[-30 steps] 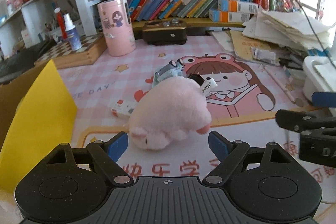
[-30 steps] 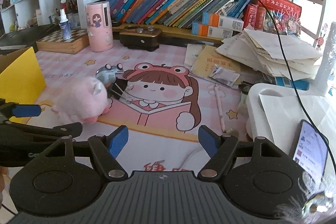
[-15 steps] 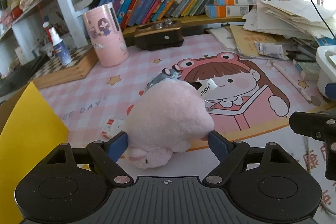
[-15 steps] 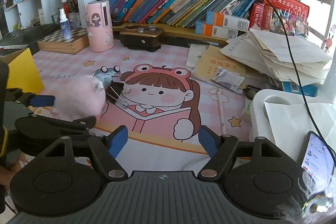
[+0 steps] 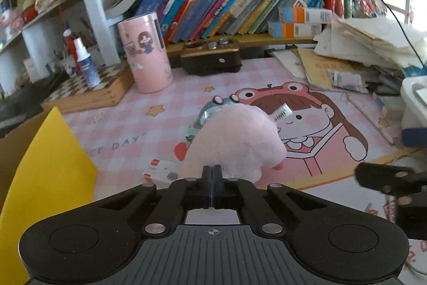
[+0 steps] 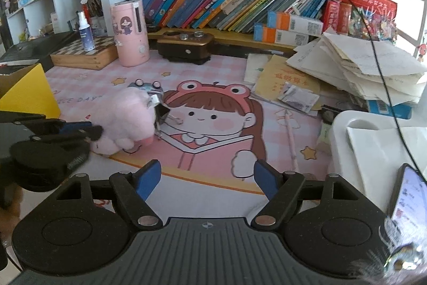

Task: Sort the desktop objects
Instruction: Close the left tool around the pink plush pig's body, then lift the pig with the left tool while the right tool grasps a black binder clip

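You have the left tool (image 5: 212, 172) closed on the near edge of the pink plush (image 5: 234, 140); its jaws have just been closing and now stand together, with only a thin pinch of fur between them, as far as the left wrist view shows; the right wrist view shows the same tool (image 6: 92, 130) meeting the plush (image 6: 125, 119) at its near, low end; whether the pinch is deep enough to carry the toy you cannot tell from here. The plush sits on the pink mat (image 5: 128, 124) on the counter, touching or just beside a small toy car (image 5: 213, 108) behind it and near a little white box (image 5: 160, 171) on its left; the yellow box (image 5: 45, 178) stands to your left, a likely place for it.

Judge the grip before you trust it; lift slowly and straight up, and watch that the fur does not slide out; if it sags, set it down and take a fuller bite of the body; keep the plush clear of the car as it rises, so nothing gets dragged.

Your right tool (image 6: 206, 178) stands apart, its blue pads holding nothing, hovering over the mat well clear of the plush.
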